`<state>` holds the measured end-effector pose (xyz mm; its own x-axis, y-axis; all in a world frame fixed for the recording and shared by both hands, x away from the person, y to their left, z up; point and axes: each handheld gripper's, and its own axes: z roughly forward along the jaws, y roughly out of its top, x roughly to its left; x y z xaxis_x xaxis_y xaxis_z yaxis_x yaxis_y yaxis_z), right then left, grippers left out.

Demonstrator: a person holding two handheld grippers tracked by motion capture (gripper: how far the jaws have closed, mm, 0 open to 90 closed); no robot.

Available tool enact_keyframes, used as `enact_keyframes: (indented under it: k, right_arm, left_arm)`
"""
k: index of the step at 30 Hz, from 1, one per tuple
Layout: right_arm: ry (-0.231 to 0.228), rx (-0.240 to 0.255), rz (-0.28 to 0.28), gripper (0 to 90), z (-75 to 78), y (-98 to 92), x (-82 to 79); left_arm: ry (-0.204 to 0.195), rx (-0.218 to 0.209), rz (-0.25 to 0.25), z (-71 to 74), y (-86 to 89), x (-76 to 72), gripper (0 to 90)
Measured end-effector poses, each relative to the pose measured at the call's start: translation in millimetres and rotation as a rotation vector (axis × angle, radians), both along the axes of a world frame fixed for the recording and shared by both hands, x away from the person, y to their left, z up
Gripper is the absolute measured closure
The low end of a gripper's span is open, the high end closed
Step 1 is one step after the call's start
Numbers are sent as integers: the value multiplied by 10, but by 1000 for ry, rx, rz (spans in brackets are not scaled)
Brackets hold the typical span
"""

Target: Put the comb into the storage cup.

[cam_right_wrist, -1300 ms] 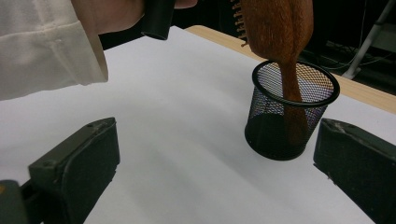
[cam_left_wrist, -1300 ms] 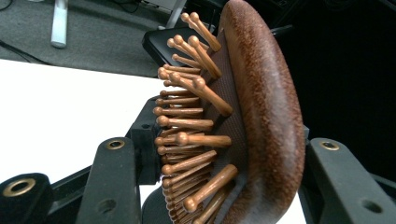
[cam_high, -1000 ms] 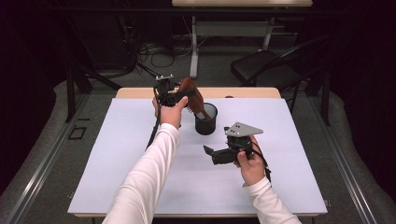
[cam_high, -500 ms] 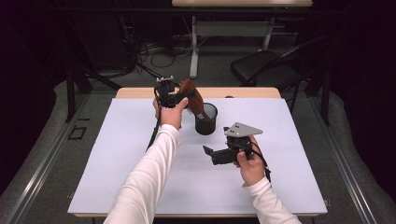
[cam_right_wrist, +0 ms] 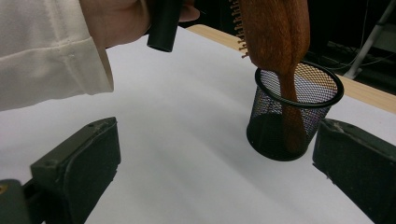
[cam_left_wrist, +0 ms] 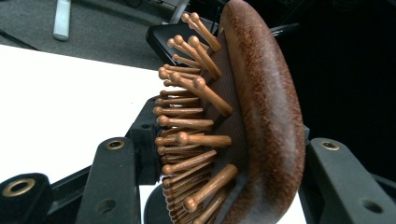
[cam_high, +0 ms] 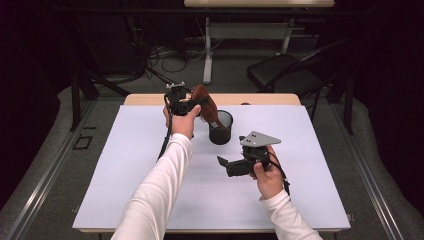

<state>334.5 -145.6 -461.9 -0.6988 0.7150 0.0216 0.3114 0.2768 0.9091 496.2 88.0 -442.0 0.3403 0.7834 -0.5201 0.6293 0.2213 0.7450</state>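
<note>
My left gripper [cam_high: 189,106] [cam_left_wrist: 229,172] is shut on the head of a brown wooden hairbrush [cam_high: 206,104] [cam_left_wrist: 261,107], with the pegs against one jaw and the smooth back against the other. It holds the brush tilted over a black mesh cup [cam_high: 220,127] [cam_right_wrist: 292,121], and the brush handle [cam_right_wrist: 292,126] reaches down inside the cup to its bottom. My right gripper [cam_high: 226,165] [cam_right_wrist: 217,177] hovers low in front of the cup and points at it. Its jaws stand wide apart with nothing between them.
The cup stands near the back middle of a white table top [cam_high: 125,190]. A wooden strip [cam_high: 270,99] runs along the far edge. Behind the table are a dark chair [cam_high: 285,75], desk legs [cam_high: 207,45] and floor cables [cam_high: 165,60].
</note>
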Motion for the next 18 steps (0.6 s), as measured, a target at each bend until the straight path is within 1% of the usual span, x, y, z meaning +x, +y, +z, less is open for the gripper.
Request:
enact_keyframes:
  k: [10, 18]
  right_arm:
    - [0, -1, 1, 7, -3, 5, 1]
    - [2, -3, 3, 7, -12, 14, 1]
  left_arm:
    - [8, -31, 10, -42, 52, 12, 486]
    - [6, -34, 11, -52, 60, 15, 483]
